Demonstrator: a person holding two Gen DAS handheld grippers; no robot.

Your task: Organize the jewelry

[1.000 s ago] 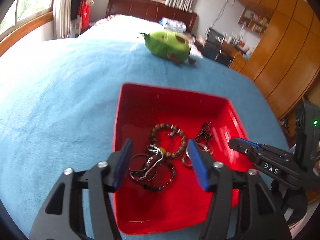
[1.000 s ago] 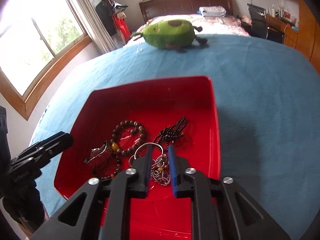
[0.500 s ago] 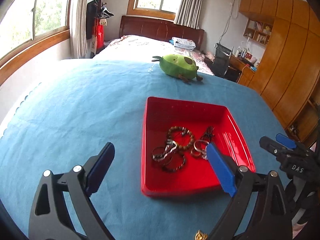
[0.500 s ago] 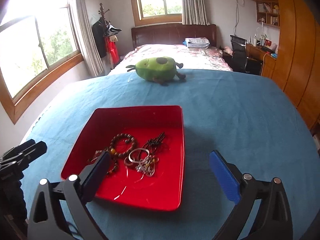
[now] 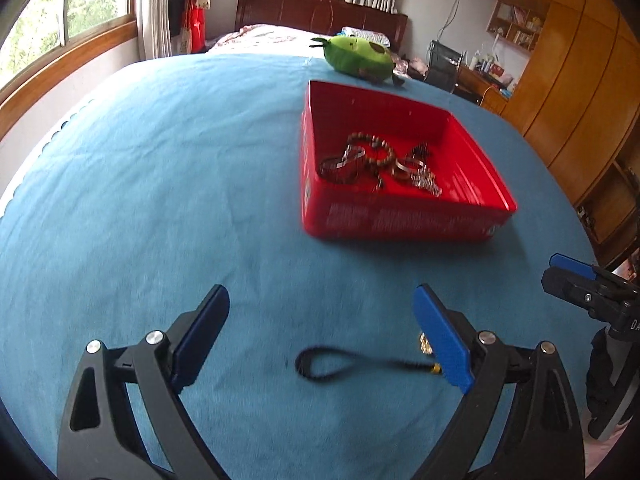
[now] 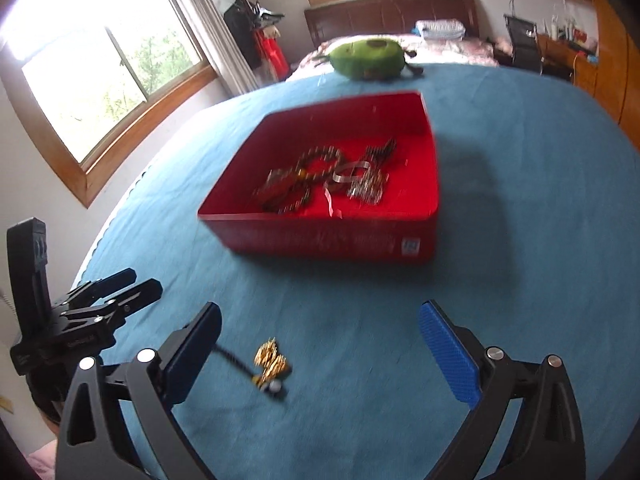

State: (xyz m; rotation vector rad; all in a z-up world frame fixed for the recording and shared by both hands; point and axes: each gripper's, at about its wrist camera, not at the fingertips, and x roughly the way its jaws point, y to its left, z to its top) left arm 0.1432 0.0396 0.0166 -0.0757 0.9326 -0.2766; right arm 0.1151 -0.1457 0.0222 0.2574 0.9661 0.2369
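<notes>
Flanking black cord (image 5: 344,365) — spread tongs (image 5: 320,320), cloth (image 5: 160,200).

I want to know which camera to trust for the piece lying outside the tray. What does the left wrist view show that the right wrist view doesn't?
Only the left wrist view shows the black cord loop of the loose piece, lying on the blue cloth between the open left claw's fingers.

Only the right wrist view shows its gold charm cluster clearly; the loop is hidden behind a finger there.

Both show the red tray with the tangled jewelry and the green plush beyond.
</notes>
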